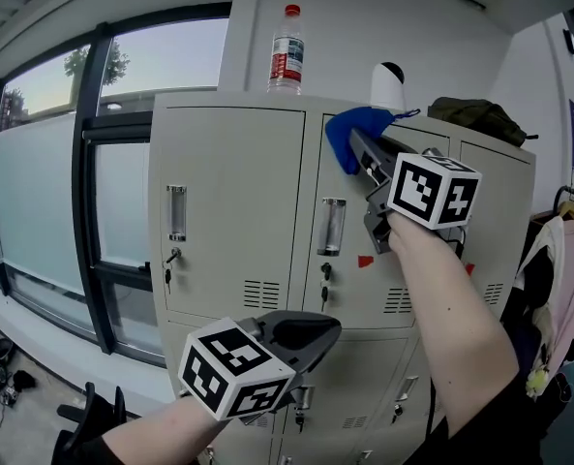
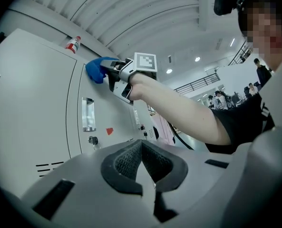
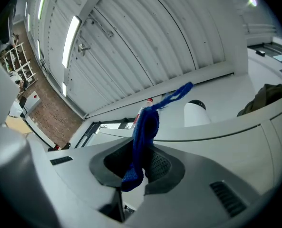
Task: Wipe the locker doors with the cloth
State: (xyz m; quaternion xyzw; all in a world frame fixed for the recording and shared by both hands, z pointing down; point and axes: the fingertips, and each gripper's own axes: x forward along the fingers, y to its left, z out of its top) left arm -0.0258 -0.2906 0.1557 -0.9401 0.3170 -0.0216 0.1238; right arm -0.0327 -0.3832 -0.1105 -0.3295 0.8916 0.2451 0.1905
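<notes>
Bottle, canister, bag sit left to right atop lockers; cloth against middle door top; window left of lockers.

— The tongs?
— Left tongs and right tongs: grey shells, black ribbed pads, each with a white cube bearing black square markers.
— Clothing?
— Black short sleeve.

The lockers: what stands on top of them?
A bottle with a red cap, a white canister with a dark top, and a dark green bundle. The right gripper's blue cloth covers the edge below the canister.
</notes>
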